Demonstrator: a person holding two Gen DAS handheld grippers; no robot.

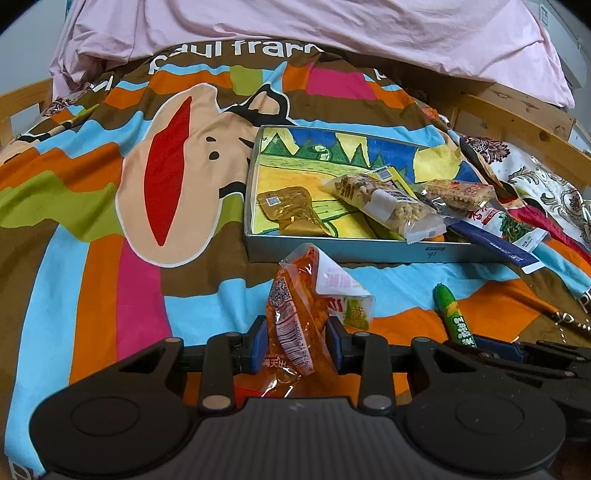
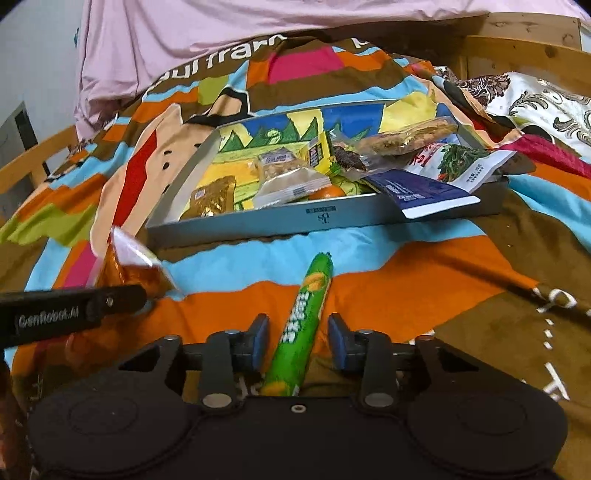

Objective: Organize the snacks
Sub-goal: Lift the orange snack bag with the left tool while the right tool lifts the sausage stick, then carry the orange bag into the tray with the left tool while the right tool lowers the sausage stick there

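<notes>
My left gripper is shut on an orange snack packet and holds it upright just in front of the grey box. The packet also shows at the left of the right wrist view. My right gripper is open, its fingers on either side of a green corn sausage that lies on the blanket; the sausage also shows in the left wrist view. The box holds several snacks: a brown packet, a nut bar, a blue sachet.
The box sits on a colourful striped blanket on a bed. A pink sheet lies behind it. A wooden bed rail and a patterned cushion are on the right.
</notes>
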